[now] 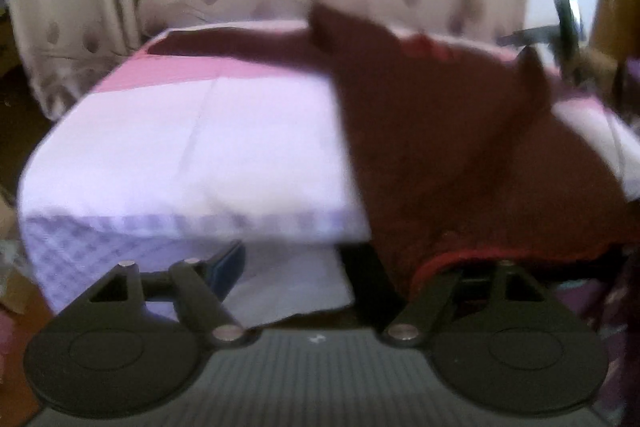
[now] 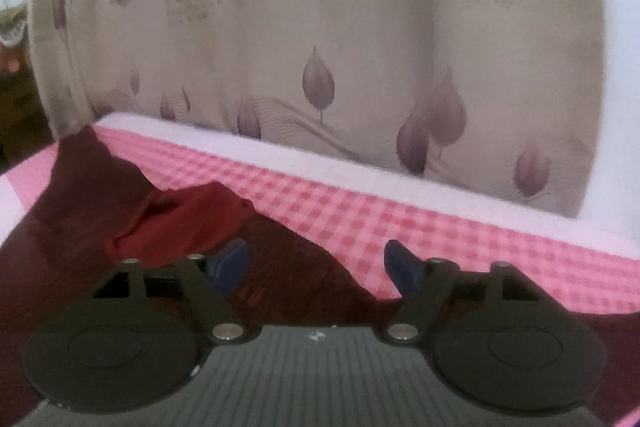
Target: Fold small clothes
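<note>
Below my open, empty right fingers [image 2: 316, 267] the maroon garment [image 2: 132, 211] lay leftward on the surface [image 2: 440, 223], my left fingers [image 1: 344, 267] wide too.

A garment [image 1: 460, 147] lies heaped on the right half of the table [image 1: 180, 155], its near edge hanging over the front. Behind the table, across the upper frame, hangs a curtain [image 2: 320, 27].

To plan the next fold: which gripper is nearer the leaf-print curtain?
Right. The right gripper is over the table's far side, just before the curtain; the left gripper is at its near edge.
</note>
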Demonstrator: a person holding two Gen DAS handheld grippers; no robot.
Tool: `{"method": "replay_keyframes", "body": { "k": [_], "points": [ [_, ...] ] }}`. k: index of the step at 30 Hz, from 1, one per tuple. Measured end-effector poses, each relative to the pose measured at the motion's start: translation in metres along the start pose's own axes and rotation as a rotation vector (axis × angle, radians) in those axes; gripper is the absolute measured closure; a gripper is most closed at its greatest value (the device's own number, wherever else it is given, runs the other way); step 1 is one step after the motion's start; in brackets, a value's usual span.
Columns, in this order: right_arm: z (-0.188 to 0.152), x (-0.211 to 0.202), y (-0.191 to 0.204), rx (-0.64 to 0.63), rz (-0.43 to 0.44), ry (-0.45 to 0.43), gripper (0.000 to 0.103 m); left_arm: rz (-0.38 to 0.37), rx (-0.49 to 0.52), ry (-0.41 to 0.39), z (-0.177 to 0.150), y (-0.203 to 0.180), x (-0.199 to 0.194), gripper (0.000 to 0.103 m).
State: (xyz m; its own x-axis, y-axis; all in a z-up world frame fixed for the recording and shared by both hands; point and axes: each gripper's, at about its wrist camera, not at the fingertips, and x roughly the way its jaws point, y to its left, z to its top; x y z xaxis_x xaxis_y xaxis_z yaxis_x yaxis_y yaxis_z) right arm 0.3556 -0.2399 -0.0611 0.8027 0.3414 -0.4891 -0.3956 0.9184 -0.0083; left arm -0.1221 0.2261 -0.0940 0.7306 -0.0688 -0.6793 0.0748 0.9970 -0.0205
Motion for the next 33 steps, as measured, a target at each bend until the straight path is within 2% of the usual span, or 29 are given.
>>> {"method": "replay_keyframes", "body": {
  "k": [3, 5, 8, 10, 12, 14, 15, 16, 20, 23, 25, 26, 27, 29, 30, 32, 33],
  "points": [
    [-0.008, 0.024, -0.003, -0.041, -0.076, 0.061, 0.028, -0.077, -0.035, 0.087, -0.025, 0.010, -0.007, 0.026],
    [-0.014, 0.038, -0.008, -0.048, -0.132, 0.114, 0.028, -0.048, -0.036, 0.108, -0.036, 0.014, -0.011, 0.025],
    [-0.024, 0.049, -0.020, -0.016, -0.153, 0.146, 0.024, -0.048, -0.091, 0.023, -0.026, 0.015, -0.022, 0.025],
    [-0.032, 0.051, -0.027, 0.040, -0.173, 0.122, 0.011, -0.063, -0.104, -0.031, -0.019, 0.005, -0.021, 0.025],
    [-0.042, 0.050, -0.032, 0.093, -0.194, 0.088, 0.007, -0.084, -0.065, -0.027, -0.022, -0.003, -0.017, 0.025],
    [-0.044, 0.048, -0.028, 0.061, -0.259, 0.073, 0.007, -0.087, -0.066, -0.013, -0.030, -0.004, -0.017, 0.025],
    [-0.045, 0.051, -0.024, 0.006, -0.321, 0.084, 0.011, -0.093, -0.090, -0.011, -0.035, -0.002, -0.017, 0.025],
    [-0.047, 0.050, -0.020, -0.047, -0.348, 0.070, 0.009, -0.101, -0.118, -0.009, -0.038, 0.000, -0.018, 0.025],
    [-0.048, 0.048, -0.021, -0.046, -0.355, 0.073, 0.009, -0.145, -0.227, -0.028, -0.049, 0.008, -0.022, 0.025],
    [-0.048, 0.046, -0.019, -0.050, -0.369, 0.072, 0.009, -0.180, -0.311, 0.008, -0.053, 0.014, -0.018, 0.025],
    [-0.049, 0.047, -0.017, -0.069, -0.384, 0.068, 0.008, -0.239, -0.410, -0.044, -0.058, 0.022, -0.018, 0.023],
    [-0.049, 0.046, -0.014, -0.076, -0.392, 0.066, 0.008, -0.263, -0.419, -0.057, -0.059, 0.022, -0.018, 0.021],
    [-0.049, 0.046, -0.013, -0.082, -0.400, 0.065, 0.007, -0.267, -0.335, -0.104, -0.058, 0.015, -0.021, 0.020],
    [-0.049, 0.048, -0.013, -0.087, -0.410, 0.065, 0.006, -0.228, -0.061, -0.220, -0.061, -0.008, -0.033, 0.015],
    [-0.048, 0.048, -0.014, -0.088, -0.411, 0.065, 0.005, -0.253, 0.088, -0.269, -0.065, -0.020, -0.038, 0.008],
    [-0.048, 0.048, -0.014, -0.088, -0.412, 0.065, 0.005, -0.268, 0.279, -0.251, -0.069, -0.041, -0.037, 0.007],
    [-0.049, 0.048, -0.015, -0.087, -0.412, 0.064, 0.005, -0.285, 0.334, -0.231, -0.071, -0.049, -0.035, 0.007]
  ]
}}
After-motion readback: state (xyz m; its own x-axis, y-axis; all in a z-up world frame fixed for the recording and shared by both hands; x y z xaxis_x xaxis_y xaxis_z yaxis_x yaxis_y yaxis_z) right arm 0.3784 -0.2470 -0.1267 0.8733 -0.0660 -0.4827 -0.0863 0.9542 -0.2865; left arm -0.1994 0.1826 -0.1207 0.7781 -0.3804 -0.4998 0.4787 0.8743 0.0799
